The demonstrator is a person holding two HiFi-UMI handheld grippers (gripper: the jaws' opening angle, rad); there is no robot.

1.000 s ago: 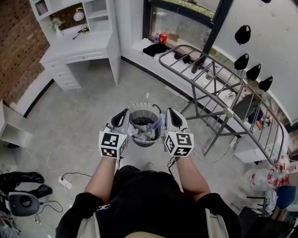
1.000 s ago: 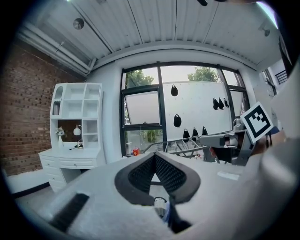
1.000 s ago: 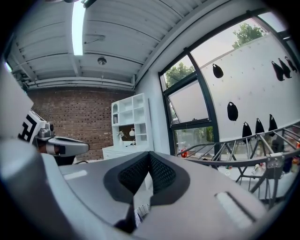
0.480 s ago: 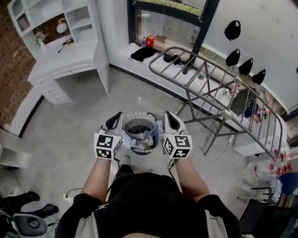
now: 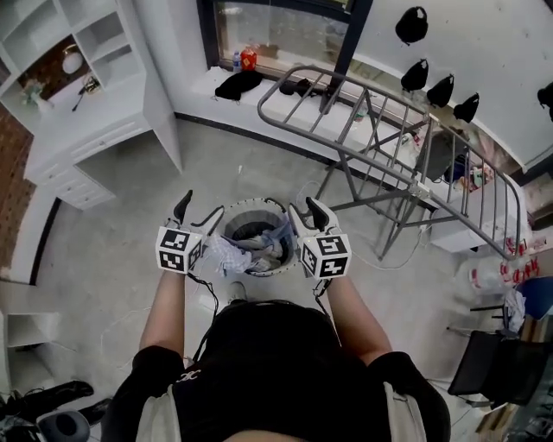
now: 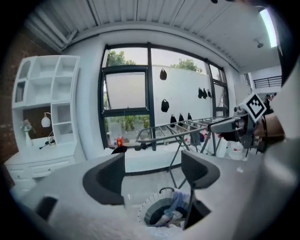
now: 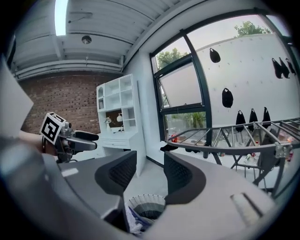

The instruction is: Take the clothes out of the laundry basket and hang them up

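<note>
Both tools, closed at the basket's rim a second ago, now stand off it, and their jaws have just been opening with nothing between them. In the head view the person's forearms reach forward, one on each side of the basket [image 5: 228, 226], which stands on the floor [image 5: 112, 224] just ahead of the person.

The left tool [image 5: 197, 211] is a little way out from the basket's left rim, its jaws spread wide. In its own view the left tool [image 6: 152, 176] looks over the basket [image 6: 149, 212] below. The right tool [image 5: 307, 214] hangs just beside the right rim. In its own view the right tool [image 7: 150, 176] has its jaws partly apart, a narrower gap than the left's, with the basket [image 7: 145, 202] low beneath them.

Clothes [image 5: 259, 250] fill the basket, pale and bluish, and a white piece spills over the left rim.

Farther off to the right stands the grey rack [image 5: 389, 121], bare. A white table [image 5: 95, 129] with shelves is against the left wall. Beyond is the window [image 5: 276, 26], with small things on its sill.
</note>
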